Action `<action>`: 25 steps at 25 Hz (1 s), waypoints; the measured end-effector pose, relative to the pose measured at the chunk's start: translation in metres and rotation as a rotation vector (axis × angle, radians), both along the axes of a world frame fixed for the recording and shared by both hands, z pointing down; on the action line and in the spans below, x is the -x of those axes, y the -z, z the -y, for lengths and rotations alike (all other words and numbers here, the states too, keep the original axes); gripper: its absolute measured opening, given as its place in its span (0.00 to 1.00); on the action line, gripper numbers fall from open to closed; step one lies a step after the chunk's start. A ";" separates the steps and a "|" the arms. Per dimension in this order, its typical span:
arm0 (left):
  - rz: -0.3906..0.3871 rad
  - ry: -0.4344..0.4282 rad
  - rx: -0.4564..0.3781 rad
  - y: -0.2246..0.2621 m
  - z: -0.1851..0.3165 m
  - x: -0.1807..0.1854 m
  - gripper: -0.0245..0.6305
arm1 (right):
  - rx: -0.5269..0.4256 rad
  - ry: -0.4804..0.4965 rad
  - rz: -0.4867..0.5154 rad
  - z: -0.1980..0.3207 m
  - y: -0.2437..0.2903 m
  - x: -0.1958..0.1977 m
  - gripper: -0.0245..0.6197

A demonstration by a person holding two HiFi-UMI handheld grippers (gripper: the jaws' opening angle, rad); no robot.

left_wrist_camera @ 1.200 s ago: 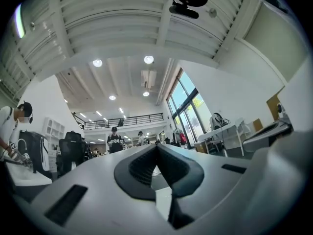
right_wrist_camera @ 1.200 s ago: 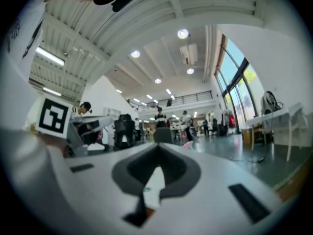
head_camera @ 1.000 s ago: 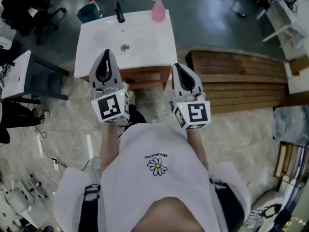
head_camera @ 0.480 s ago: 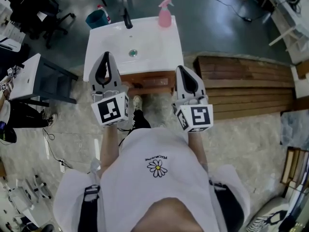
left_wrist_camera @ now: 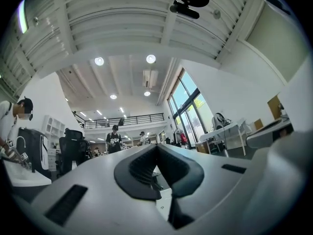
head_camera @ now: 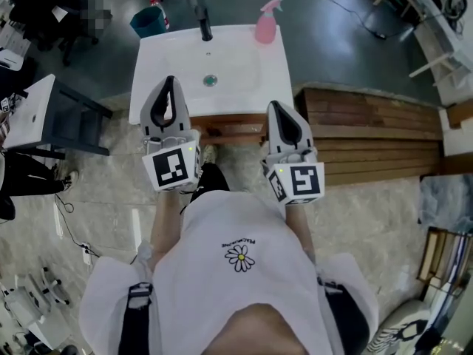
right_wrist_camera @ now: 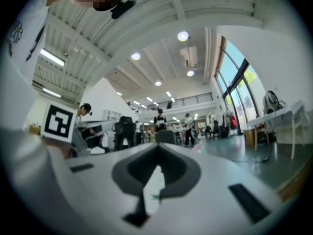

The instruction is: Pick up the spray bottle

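The left tongs (head_camera: 169, 81) are pressing their 2 jaws together at the tip, with nothing caught between them; the left gripper view is showing the dark ribbed pads (left_wrist_camera: 142, 168) meeting at the front and only a narrow loop-shaped gap behind them. The right tongs (head_camera: 274, 106) are likewise standing closed and empty, and in the right gripper view their tips are touching while a strip of white surface is showing through the slot behind. Each of the tongs is carrying a marker cube at its rear, the left cube (head_camera: 172, 166) and the right cube (head_camera: 298, 181), and a person in a white shirt with a daisy print (head_camera: 241, 255) is holding both out in front, side by side and pointing the same way. In the head view the left tongs are lying over the near left part of a white counter (head_camera: 255, 87) with a basin in it, while the right tongs are reaching just to its near right corner, over the brown wooden front. A round drain (head_camera: 211, 80) is sitting in the middle of the basin and a black faucet (head_camera: 203, 26) is rising at the far edge. The pink spray bottle (head_camera: 266, 25) is standing upright on the far right corner of the counter, well apart from both tongs and untouched. A teal bucket (head_camera: 145, 22) is standing on the floor beyond the far left corner, and a slatted wooden platform (head_camera: 369, 124) is lying to the right of the counter.
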State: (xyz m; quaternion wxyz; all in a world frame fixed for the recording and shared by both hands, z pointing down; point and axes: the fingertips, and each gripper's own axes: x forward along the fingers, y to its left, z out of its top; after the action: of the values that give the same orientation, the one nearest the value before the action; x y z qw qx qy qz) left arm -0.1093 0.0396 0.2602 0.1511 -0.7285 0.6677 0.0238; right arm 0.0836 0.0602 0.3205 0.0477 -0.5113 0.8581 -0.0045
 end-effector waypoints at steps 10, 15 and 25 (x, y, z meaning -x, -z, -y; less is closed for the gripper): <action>0.224 0.083 0.052 -0.031 0.062 0.074 0.07 | 0.062 0.082 -0.084 0.076 -0.013 0.102 0.08; 0.146 0.059 0.007 -0.026 0.102 0.132 0.07 | 0.002 0.177 -0.158 0.117 0.006 0.190 0.08; -0.014 0.030 0.152 -0.054 0.154 0.171 0.07 | -0.029 0.156 -0.201 0.160 0.036 0.215 0.08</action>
State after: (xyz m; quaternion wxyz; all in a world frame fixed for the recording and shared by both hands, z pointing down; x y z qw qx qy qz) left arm -0.2804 -0.1139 0.3142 0.0910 -0.7276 0.6795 -0.0243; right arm -0.1312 -0.0994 0.2842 -0.0315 -0.4403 0.8956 0.0553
